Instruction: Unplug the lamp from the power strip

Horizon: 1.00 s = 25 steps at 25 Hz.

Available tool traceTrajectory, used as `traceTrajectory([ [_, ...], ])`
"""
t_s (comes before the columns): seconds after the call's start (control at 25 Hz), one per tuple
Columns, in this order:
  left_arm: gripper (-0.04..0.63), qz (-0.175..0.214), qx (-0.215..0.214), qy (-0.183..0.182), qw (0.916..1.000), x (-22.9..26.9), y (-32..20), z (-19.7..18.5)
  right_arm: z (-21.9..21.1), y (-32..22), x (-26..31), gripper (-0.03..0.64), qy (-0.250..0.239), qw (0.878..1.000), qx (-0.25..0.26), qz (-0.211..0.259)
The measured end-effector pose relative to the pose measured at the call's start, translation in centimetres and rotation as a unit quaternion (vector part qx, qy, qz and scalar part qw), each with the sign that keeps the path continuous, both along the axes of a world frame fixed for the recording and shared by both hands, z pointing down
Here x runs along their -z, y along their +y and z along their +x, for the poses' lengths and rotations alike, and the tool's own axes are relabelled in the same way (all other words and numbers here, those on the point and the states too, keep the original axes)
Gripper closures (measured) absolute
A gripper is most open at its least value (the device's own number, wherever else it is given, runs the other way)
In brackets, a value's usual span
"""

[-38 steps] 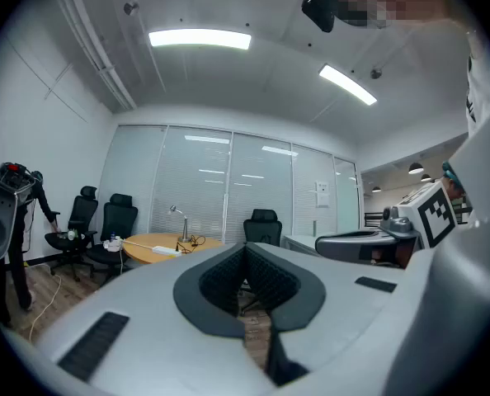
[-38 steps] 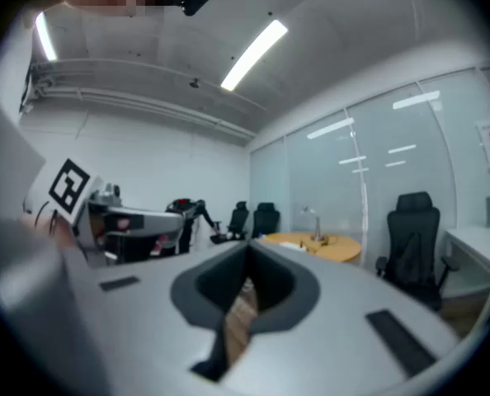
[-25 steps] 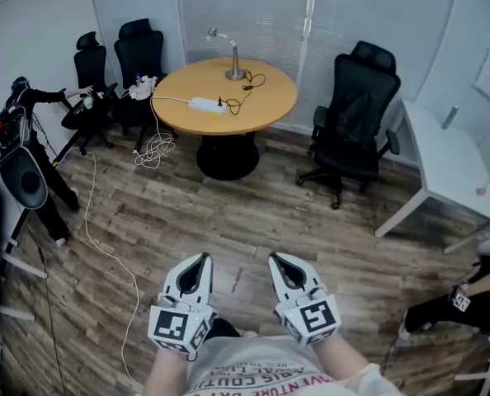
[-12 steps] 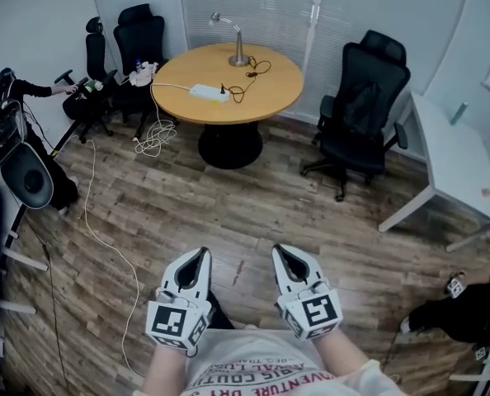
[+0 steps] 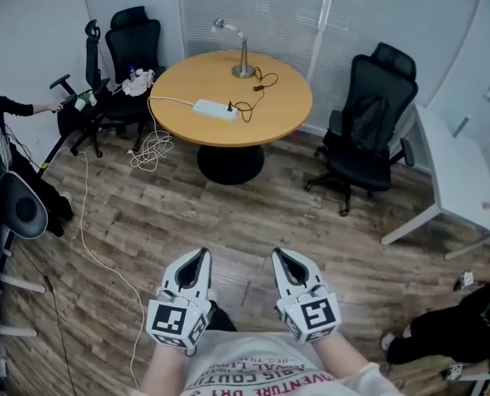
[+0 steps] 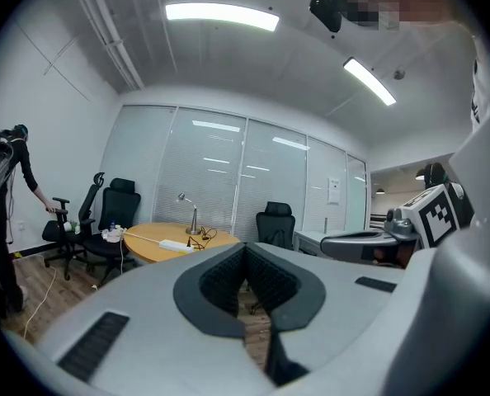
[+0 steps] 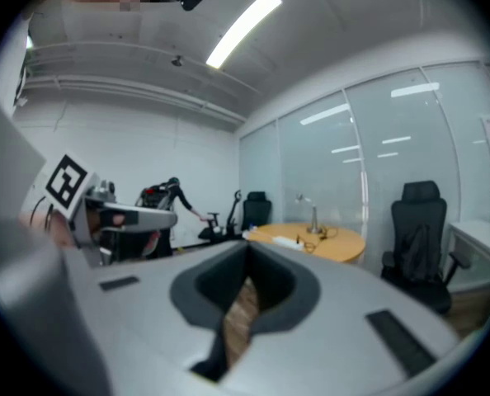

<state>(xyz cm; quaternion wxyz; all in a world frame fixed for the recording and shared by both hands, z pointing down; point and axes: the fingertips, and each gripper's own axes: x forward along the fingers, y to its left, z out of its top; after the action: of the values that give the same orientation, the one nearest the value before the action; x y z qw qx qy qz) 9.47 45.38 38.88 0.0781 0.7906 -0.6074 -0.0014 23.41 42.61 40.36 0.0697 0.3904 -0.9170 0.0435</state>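
Note:
A silver desk lamp [image 5: 238, 52] stands at the far side of the round wooden table [image 5: 286, 106]. Its black cord loops to a plug [image 5: 229, 106] in the white power strip [image 5: 214, 110] lying on the tabletop. Both grippers hang close to my body, far from the table. My left gripper [image 5: 197, 258] is shut and empty. My right gripper [image 5: 281, 258] is shut and empty too. The lamp [image 6: 194, 219] and strip [image 6: 176, 245] show small in the left gripper view, and the lamp [image 7: 313, 214] in the right gripper view.
Black office chairs stand left [image 5: 134, 44] and right [image 5: 373, 130] of the table. A white cable [image 5: 96, 246] trails over the wood floor from a coil [image 5: 152, 148]. A white desk [image 5: 459, 172] is at the right, a person's legs [image 5: 431, 337] near it. Another person [image 5: 6, 110] stands at left.
The view has moved closer to the table, which sits slightly lower and larger in the frame. Both grippers keep their place and stay shut. The person at right has shifted.

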Motion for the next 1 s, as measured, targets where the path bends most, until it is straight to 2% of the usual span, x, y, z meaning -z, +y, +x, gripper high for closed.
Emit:
traceTrajectory([
  [0.28,0.568,0.003,-0.019,0.000,0.9998,0.7,-8.8,-9.3,-8.3,-8.2,0.9,0.588,0.006,1.000,-0.025,0.005],
  [0.48,0.568,-0.001,-0.036,0.003,0.9994,1.0,-14.7,-14.4,-12.2,-13.9,0.5,0.588,0.006,0.998,-0.056,-0.012],
  [0.72,0.568,-0.013,-0.043,0.009,0.9990,0.1,-19.3,-17.8,-15.6,-18.6,-0.4,0.588,0.013,0.998,-0.063,-0.027],
  [1.0,0.568,-0.018,-0.017,0.003,0.9997,-1.1,-26.2,-19.9,-18.0,-26.4,-1.8,0.588,0.011,0.999,-0.040,-0.029],
])
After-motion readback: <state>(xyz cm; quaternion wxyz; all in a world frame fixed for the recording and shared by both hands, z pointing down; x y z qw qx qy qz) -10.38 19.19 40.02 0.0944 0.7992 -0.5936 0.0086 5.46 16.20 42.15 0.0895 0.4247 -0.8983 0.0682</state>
